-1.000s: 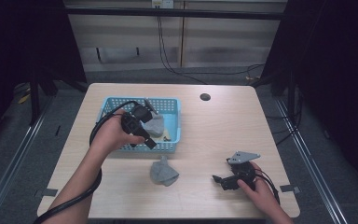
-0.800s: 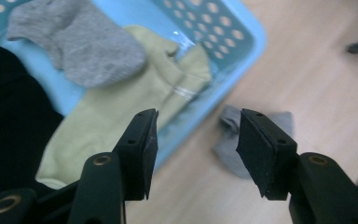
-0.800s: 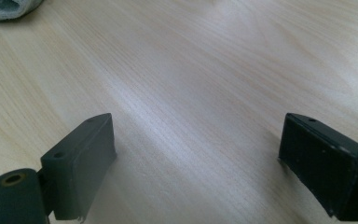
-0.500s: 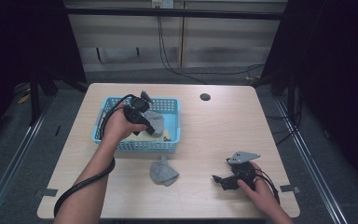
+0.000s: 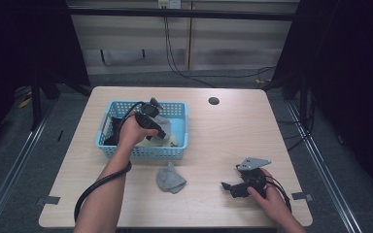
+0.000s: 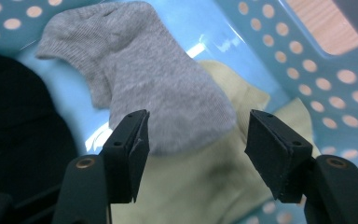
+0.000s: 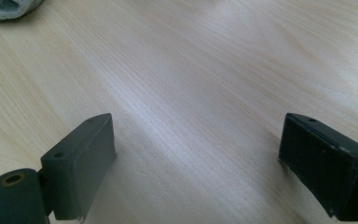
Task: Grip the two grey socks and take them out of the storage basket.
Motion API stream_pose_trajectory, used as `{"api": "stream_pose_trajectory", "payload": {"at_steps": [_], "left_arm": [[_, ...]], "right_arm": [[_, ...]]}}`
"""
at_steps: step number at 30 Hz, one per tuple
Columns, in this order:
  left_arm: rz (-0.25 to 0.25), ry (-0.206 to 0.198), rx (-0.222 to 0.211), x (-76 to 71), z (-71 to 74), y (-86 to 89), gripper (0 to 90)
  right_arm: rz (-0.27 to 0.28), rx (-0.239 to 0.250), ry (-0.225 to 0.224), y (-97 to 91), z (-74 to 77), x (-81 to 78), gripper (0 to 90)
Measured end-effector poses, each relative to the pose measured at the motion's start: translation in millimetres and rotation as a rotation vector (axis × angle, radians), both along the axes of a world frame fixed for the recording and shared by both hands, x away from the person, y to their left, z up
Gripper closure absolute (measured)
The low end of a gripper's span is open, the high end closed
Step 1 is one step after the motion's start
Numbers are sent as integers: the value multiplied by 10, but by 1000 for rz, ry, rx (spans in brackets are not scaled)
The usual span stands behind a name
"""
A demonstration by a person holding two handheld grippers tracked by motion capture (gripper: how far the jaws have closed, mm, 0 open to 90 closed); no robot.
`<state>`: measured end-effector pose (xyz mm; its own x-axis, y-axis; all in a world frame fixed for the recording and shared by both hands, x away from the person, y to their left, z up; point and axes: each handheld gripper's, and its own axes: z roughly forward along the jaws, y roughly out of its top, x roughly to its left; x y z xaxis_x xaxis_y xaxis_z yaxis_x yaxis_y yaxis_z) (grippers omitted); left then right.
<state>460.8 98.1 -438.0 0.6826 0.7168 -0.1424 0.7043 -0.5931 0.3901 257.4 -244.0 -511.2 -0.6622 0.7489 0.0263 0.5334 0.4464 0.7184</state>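
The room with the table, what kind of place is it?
Probably a lab or test room: a bare wooden table, loose cables on the floor behind it, and a blue basket of socks for practice.

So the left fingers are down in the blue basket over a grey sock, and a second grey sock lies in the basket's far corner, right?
Not quite. The second grey sock lies on the table in front of the basket, as the high view shows. The left fingers are indeed in the basket over a grey sock.

Yellow sock (image 6: 205, 186) partly buried under grey sock (image 6: 158, 93) — black garment (image 6: 14, 130) cut by frame edge.
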Motion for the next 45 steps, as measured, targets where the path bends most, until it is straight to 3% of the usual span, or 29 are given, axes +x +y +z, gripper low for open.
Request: {"api": "stream_pose_trajectory", "payload": {"at_steps": [2, 6, 7, 8, 9, 11, 14, 21, 23, 28, 31, 35, 40, 41, 42, 43, 45], "left_arm": [[-21, 10, 5, 15, -44, -23, 415], [-44, 28, 42, 26, -100, -57, 622], [-48, 50, 58, 30, -99, -53, 622], [-38, 73, 68, 33, -96, -47, 778], [-32, 87, 71, 36, -87, -36, 778], [4, 132, 59, 22, -36, 11, 889], [7, 148, 56, -8, 40, 86, 894], [16, 135, 50, -106, 266, 283, 896], [27, 134, 71, -152, 375, 404, 896], [47, 131, 74, -195, 514, 586, 897], [68, 107, 67, -187, 581, 689, 898], [69, 100, 60, -152, 519, 647, 900], [78, 117, 52, -44, 229, 499, 886], [91, 97, 52, -29, 190, 485, 836], [91, 97, 52, -29, 190, 485, 739], [132, 60, 46, -6, 125, 461, 625], [159, 46, 48, 25, 81, 454, 461]], "right_arm": [[1, -1, -1, 0, -1, 1, 100], [-2, 1, 2, 1, 0, -2, 100], [-2, 1, 2, 1, 0, -1, 100], [-2, 2, 3, 0, 0, -1, 100], [-2, 2, 3, 0, 0, -1, 100], [-2, 1, 2, 0, 1, -2, 100], [-2, 2, 2, 0, 1, -1, 100], [-2, 2, 3, 0, 0, -1, 100], [-2, 1, 2, 0, 0, -1, 100], [-3, 2, 1, 2, 0, -1, 100], [-3, 3, 2, 3, 0, -1, 100], [-8, 4, 11, 11, 3, -1, 100], [-1, 1, 4, 8, 1, 6, 100], [-1, 1, 4, 8, 1, 6, 100], [-1, 1, 4, 8, 1, 6, 100], [-2, 1, 5, 9, 1, 5, 100], [-1, 1, 4, 8, 1, 6, 100]]}}
